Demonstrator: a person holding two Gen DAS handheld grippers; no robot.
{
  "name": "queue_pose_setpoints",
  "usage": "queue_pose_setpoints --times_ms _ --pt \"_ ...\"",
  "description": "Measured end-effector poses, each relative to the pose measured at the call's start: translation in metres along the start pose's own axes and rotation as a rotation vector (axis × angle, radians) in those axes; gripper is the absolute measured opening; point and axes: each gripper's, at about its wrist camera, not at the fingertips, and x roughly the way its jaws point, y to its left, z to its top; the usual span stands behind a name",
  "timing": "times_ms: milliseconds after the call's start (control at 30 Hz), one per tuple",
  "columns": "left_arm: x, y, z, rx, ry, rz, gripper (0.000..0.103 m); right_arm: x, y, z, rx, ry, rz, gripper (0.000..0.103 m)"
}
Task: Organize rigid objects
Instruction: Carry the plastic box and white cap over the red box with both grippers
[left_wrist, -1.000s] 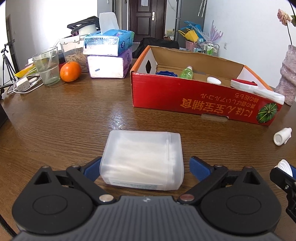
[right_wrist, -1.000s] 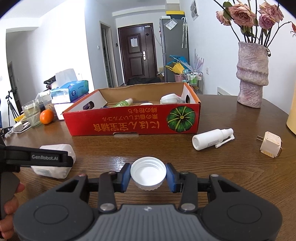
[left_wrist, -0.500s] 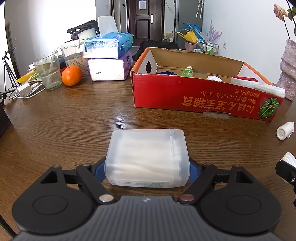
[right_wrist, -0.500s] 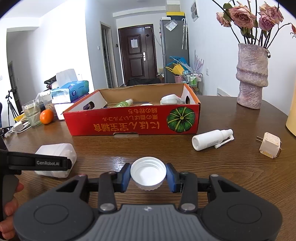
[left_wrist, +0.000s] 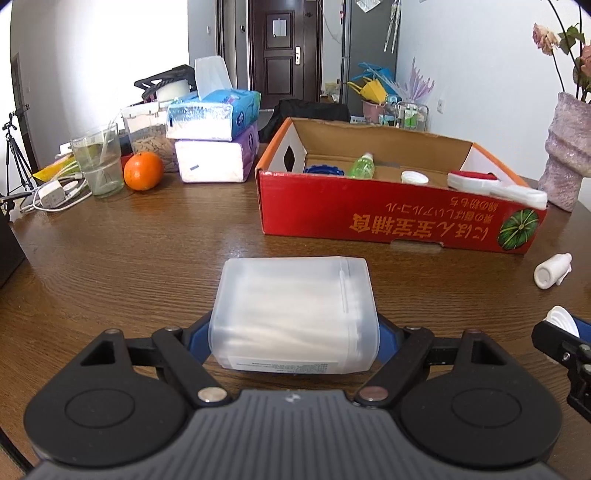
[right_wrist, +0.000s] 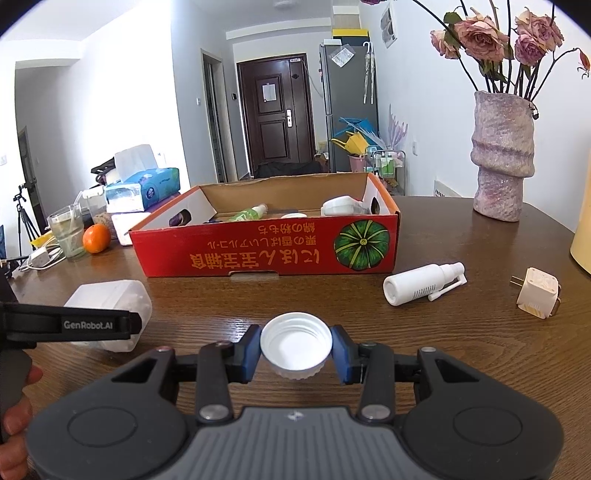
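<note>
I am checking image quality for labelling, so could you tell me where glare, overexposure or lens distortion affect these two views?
Left wrist view: the wall at upper left is blown out white, the tissue packs are washed out, and the table edge bows. Right wrist view: evenly lit and sharp, soft sheen on the table near the spray bottle, dark rounded corners.

The blue pads (left_wrist: 197, 338) of the left gripper (left_wrist: 293, 332) were mostly hidden behind the frosted plastic box (left_wrist: 293, 312), so contact could not be seen directly. The box's label print (left_wrist: 282, 366) was too small to read. At the right edge of the left wrist view, the vase (left_wrist: 569, 155) was cut off. In the right wrist view, the red carton (right_wrist: 266, 253) front wall hid most of its contents, and a yellow object (right_wrist: 581, 240) was cropped at the right edge.
</note>
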Motion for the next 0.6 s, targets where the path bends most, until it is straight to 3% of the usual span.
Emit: queue_pose_setpoints --times_ms 600 --pt "-0.037 -0.02 0.017 -0.011 -0.091 -0.033 0.083 -0.015 -0.007 0.02 0.016 -0.079 0.023 0.04"
